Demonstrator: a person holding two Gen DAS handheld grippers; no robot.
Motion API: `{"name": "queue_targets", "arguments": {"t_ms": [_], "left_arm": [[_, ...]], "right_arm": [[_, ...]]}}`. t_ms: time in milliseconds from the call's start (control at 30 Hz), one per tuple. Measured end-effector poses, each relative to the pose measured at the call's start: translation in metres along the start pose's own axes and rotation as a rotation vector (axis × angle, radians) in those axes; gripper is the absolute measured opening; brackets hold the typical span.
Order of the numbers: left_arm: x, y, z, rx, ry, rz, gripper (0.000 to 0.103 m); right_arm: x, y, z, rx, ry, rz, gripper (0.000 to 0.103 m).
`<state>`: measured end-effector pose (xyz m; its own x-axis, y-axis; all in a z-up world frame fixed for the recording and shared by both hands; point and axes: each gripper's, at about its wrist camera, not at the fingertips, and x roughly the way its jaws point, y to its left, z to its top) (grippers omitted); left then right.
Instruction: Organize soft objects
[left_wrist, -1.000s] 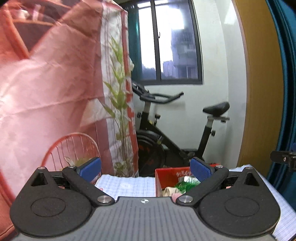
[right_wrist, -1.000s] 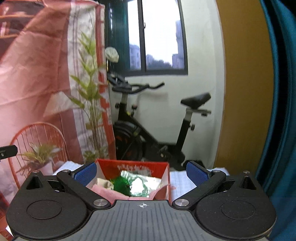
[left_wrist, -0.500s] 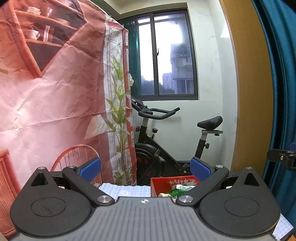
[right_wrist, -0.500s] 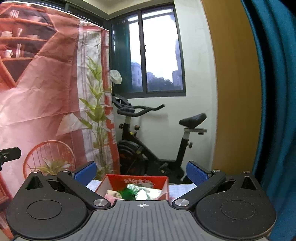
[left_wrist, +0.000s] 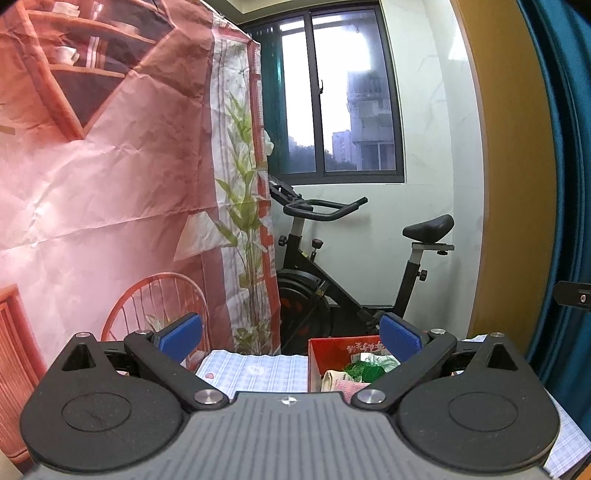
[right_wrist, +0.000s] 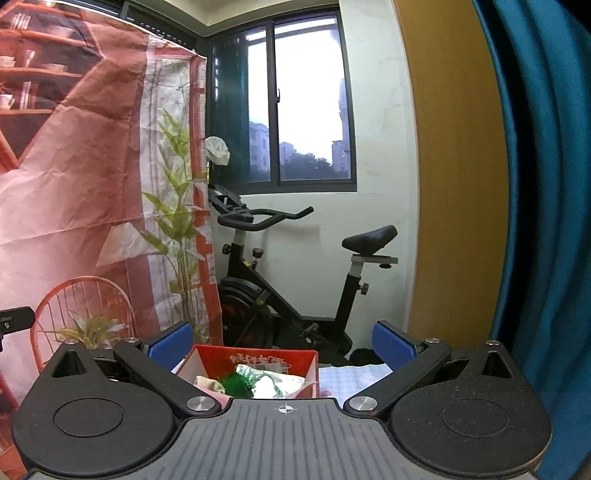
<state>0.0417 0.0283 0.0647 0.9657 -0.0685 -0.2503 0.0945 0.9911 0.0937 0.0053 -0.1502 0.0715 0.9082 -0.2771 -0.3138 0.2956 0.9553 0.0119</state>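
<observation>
A red box (right_wrist: 258, 360) stands on a checked tablecloth (left_wrist: 258, 371) and holds several soft things: a green fluffy item (right_wrist: 236, 384), a pale crinkled one (right_wrist: 275, 384) and a cream cloth (right_wrist: 207, 382). In the left wrist view the red box (left_wrist: 332, 349) sits at lower right. My left gripper (left_wrist: 290, 332) is open and empty, raised well above the table. My right gripper (right_wrist: 282, 341) is open and empty, raised above the box.
A black exercise bike (right_wrist: 288, 280) stands behind the table under a window (right_wrist: 299, 107). A pink printed backdrop (left_wrist: 110, 184) hangs at the left. A wooden panel (right_wrist: 454, 184) and a blue curtain (right_wrist: 546, 221) are at the right.
Both grippers have risen and tilted upward: the box and table have sunk lower in both views and more wall and window shows. Both stay open and empty.
</observation>
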Motion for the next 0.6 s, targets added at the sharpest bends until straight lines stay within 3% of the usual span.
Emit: {"name": "queue_targets", "arguments": {"t_ms": [600], "left_arm": [[0.0045, 0.0044, -0.0014, -0.010, 0.027, 0.018, 0.103]], "right_arm": [[0.0071, 0.0042, -0.0034, -0.018, 0.012, -0.018, 0.103]]}}
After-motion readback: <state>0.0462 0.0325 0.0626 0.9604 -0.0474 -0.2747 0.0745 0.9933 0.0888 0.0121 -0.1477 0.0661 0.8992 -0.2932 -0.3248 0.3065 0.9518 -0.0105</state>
